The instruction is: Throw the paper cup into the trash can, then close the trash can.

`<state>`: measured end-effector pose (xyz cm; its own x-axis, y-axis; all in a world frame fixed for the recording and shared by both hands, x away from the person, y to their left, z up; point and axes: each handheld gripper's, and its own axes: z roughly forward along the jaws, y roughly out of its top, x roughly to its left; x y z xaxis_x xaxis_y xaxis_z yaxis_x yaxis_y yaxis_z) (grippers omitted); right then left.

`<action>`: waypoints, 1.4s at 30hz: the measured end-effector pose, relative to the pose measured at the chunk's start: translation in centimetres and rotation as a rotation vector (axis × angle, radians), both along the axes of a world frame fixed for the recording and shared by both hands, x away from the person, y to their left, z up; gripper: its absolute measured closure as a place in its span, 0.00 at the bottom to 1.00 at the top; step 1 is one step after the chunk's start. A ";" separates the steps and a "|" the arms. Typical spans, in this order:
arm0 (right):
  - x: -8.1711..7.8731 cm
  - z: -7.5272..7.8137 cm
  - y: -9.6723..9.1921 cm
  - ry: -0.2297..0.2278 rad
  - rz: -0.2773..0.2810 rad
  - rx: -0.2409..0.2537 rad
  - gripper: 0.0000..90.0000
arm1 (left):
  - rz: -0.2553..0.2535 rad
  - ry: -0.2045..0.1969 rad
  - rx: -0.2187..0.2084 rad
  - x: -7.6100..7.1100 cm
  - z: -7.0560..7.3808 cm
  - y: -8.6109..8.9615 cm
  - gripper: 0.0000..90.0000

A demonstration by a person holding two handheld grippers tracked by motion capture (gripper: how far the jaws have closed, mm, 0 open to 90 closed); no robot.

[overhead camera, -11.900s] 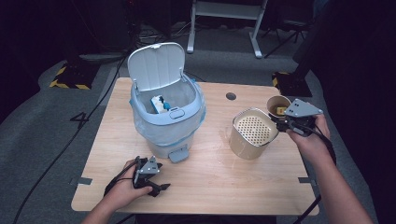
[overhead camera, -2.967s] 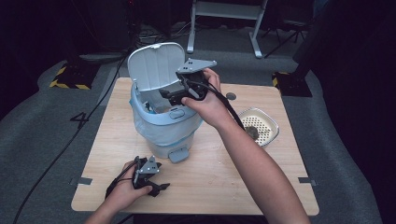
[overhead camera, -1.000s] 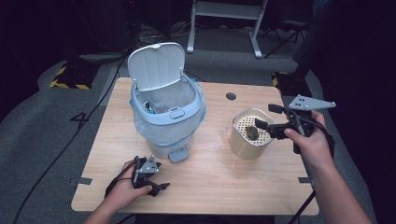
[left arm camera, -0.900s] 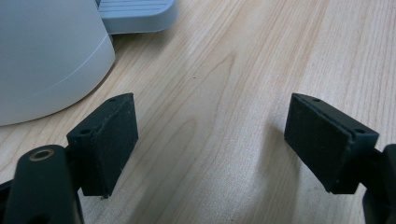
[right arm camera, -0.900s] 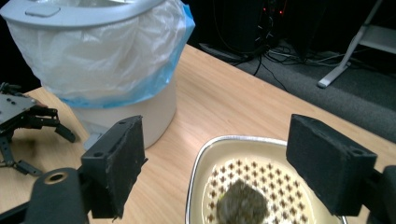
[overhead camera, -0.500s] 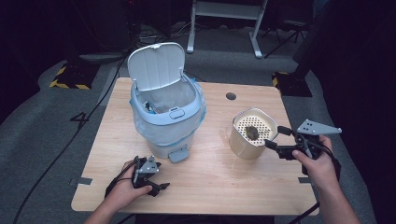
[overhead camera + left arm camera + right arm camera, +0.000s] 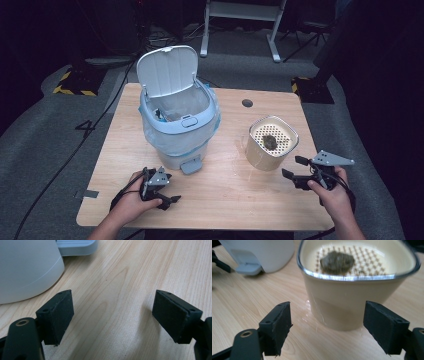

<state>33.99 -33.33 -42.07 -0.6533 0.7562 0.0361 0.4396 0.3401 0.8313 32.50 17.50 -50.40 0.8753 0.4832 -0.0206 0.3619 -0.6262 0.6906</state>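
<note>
At the left of the high view, the left gripper [image 7: 159, 187] rests in a hand on the near edge of the pale wooden desk [image 7: 225, 200]. Its jaws stand wide apart with bare wood between them, and the left gripper view shows the rounded white base of the bin close ahead.

Behind it, left of centre, stands a white and pale blue pedal bin [image 7: 177, 125]. Its lid [image 7: 167, 70] is tipped up and back, a clear liner hangs over the rim, and a grey foot pedal [image 7: 191, 166] sticks out at the base.

Right of centre sits a cream container [image 7: 270, 145], squarish with rounded corners and tapering toward its foot. A perforated strainer insert fills its top, edged by a shiny rim. A dark, brownish-green clump [image 7: 269, 141] lies on the insert, about in the middle.

At the far right, the right gripper [image 7: 299, 171] is held low over the desk, just beside the container and pointing at it. Its jaws have just been closing but stand apart, with nothing between them; the container's wall lies just ahead of them.
</note>
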 end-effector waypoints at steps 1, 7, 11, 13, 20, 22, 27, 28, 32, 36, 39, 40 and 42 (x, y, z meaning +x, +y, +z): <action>0.0 -0.4 -0.1 0.006 -0.005 -0.005 0.25 | 0.000 0.000 0.000 0.0 0.0 0.0 0.20; 0.0 -3.4 -0.3 0.058 -0.021 -0.053 0.23 | 0.001 0.000 -0.001 0.0 0.0 0.0 0.20; -0.1 -5.1 -0.4 0.085 -0.032 -0.080 0.22 | 0.004 -0.001 -0.001 0.0 0.0 0.0 0.20; -0.1 -5.9 -0.4 0.088 -0.040 -0.083 0.21 | 0.003 -0.001 0.000 0.0 0.0 0.0 0.20; -0.2 -7.5 -0.1 0.084 -0.055 -0.125 0.19 | 0.005 -0.004 0.001 -0.2 0.0 0.1 0.20; -0.1 -7.8 0.0 0.091 -0.056 -0.137 0.19 | 0.007 -0.004 0.001 -0.2 0.0 0.1 0.20; -0.1 -8.4 0.0 0.093 -0.064 -0.131 0.17 | 0.016 -0.008 -0.001 -0.3 0.0 0.3 0.22; -0.1 -8.4 0.0 0.092 -0.064 -0.133 0.17 | 0.018 -0.009 0.000 -0.2 0.1 0.3 0.24; -0.1 -8.4 0.0 0.092 -0.064 -0.133 0.17 | 0.034 -0.015 0.022 -0.2 0.5 0.8 0.38; -0.1 -8.4 0.0 0.092 -0.065 -0.133 0.17 | 0.047 -0.025 0.023 -0.4 1.0 1.4 0.44; -0.1 -8.4 0.0 0.091 -0.064 -0.134 0.17 | 0.058 -0.021 -0.021 -0.6 1.7 2.1 0.47; -0.1 -8.4 0.0 0.091 -0.065 -0.134 0.17 | 0.062 -0.016 -0.038 -0.6 1.9 2.3 0.47; -0.1 -8.4 0.0 0.091 -0.064 -0.134 0.17 | 0.071 -0.005 -0.064 -0.7 2.4 2.7 0.48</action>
<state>33.87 -33.35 -50.46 -0.6020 0.7984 -0.0107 0.5357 0.4138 0.7361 31.81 20.22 -48.03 0.8392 0.5416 -0.0488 0.3999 -0.5538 0.7303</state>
